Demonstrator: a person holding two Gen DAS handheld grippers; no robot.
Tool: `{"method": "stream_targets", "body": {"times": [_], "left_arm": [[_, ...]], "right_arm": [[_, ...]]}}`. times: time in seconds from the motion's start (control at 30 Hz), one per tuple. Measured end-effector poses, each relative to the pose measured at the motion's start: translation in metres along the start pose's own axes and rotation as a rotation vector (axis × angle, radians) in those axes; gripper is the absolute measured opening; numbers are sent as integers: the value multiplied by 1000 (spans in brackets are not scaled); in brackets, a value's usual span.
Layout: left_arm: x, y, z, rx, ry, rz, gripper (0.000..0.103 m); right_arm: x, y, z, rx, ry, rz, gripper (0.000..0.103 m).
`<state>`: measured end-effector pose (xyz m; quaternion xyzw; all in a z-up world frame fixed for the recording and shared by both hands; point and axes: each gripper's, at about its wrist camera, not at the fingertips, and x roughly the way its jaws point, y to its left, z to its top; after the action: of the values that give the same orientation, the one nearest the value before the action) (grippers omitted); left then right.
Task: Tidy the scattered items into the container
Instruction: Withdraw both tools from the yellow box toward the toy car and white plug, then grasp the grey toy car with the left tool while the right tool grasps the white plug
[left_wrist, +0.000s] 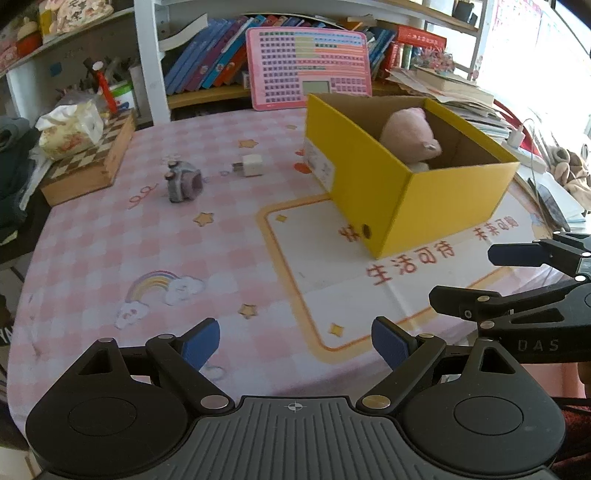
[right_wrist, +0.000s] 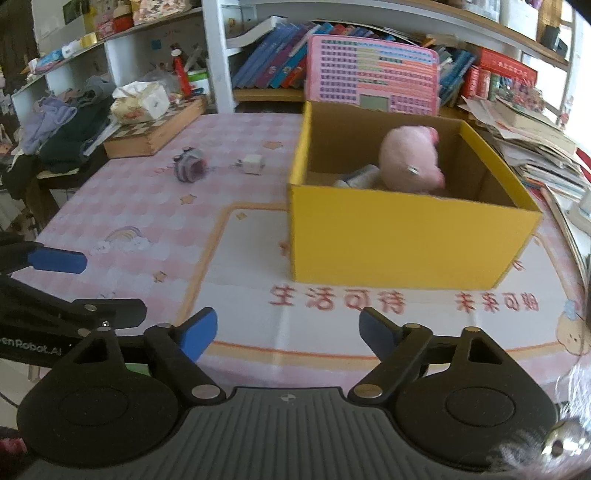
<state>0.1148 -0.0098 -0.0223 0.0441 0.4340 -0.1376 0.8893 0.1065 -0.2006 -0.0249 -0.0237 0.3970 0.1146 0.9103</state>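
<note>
Two items lie loose on the table (left_wrist: 92, 258), far left of the yellow box (left_wrist: 443, 206): a small grey-and-purple toy (left_wrist: 183, 181) and, just right of it but apart, a white cube plug (left_wrist: 252, 164). The box holds a pink plush (right_wrist: 410, 158) and a pale item beside it, too blurred to name.

The left gripper (left_wrist: 294, 345) is wide open and empty, hovering over the near table. The right gripper (right_wrist: 287, 334) is also open, nothing between its pads.

The toy looks soft and light, likely to squash rather than slip; a pinch across its rounded body should hold. The plug looks hard, smooth and light; its flat opposite faces seem the best grip, clear of the prongs on its left.

Open cloth surrounds both items, so approach is free. The wooden case (left_wrist: 88, 166) at far left is well apart. The box walls are tall, so a carried item must clear the rim.
</note>
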Motion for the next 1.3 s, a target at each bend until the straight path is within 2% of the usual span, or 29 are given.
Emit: {"method": "stream_targets", "body": {"times": [0.33, 0.63, 1.0, 1.3], "left_arm": [[7, 49, 8, 13, -1, -12, 92], [16, 82, 20, 38, -30, -27, 92], [44, 115, 42, 62, -62, -41, 92], [70, 137, 69, 54, -168, -26, 90]], "right_arm": [[25, 44, 26, -29, -16, 26, 58], [45, 68, 44, -23, -27, 2, 58], [71, 77, 66, 3, -42, -79, 58], [97, 81, 91, 28, -54, -113, 58]]}}
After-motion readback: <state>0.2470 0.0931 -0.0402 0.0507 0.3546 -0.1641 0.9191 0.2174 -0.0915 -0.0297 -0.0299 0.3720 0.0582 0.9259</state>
